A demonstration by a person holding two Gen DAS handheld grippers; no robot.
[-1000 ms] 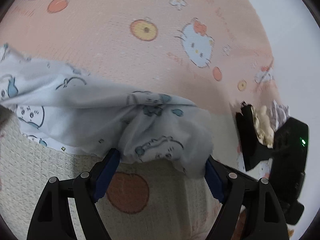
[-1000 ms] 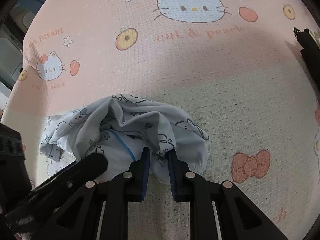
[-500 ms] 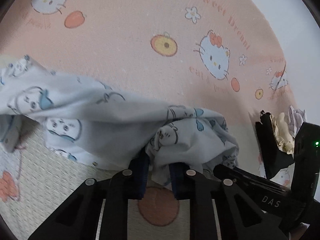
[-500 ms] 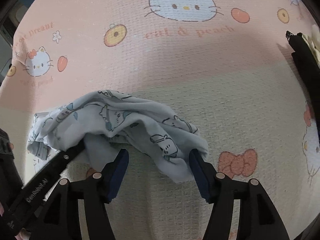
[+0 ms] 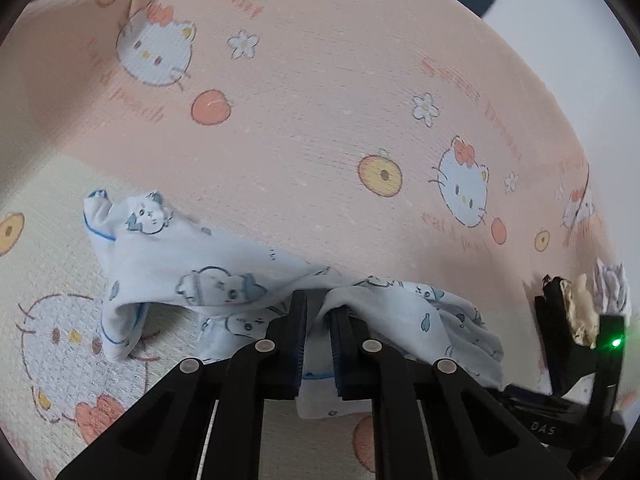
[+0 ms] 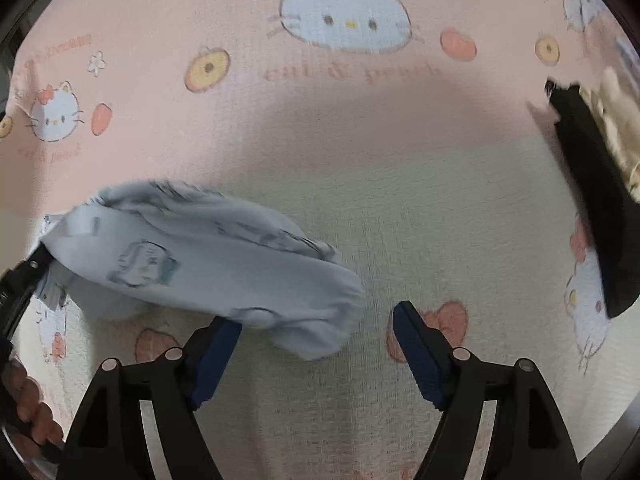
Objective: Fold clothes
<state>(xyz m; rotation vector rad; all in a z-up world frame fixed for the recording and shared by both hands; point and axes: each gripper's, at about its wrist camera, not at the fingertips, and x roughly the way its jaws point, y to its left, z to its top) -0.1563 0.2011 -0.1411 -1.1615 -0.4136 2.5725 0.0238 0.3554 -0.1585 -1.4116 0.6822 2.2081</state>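
A small pale-blue garment (image 5: 192, 276) printed with cartoon animals lies crumpled on a pink and cream cartoon-cat blanket (image 5: 320, 120). My left gripper (image 5: 318, 308) is shut on a bunched fold near the garment's middle. In the right wrist view the same garment (image 6: 208, 264) hangs in a blurred bundle at lower left. My right gripper (image 6: 316, 320) stands open, its left pad just under the cloth and nothing pinched between the fingers. The left gripper's black body (image 6: 24, 276) shows at the left edge of that view.
A black folded item (image 6: 592, 208) with cream cloth on top (image 6: 616, 128) lies at the right side of the blanket. It also appears as the black item (image 5: 560, 336) in the left wrist view, beside the right gripper's body with a green light (image 5: 616, 343). White surface beyond the blanket's far right.
My right gripper let go of the garment and opened wider. My left gripper closed on the cloth and drew it along; the garment now stretches out to its left.
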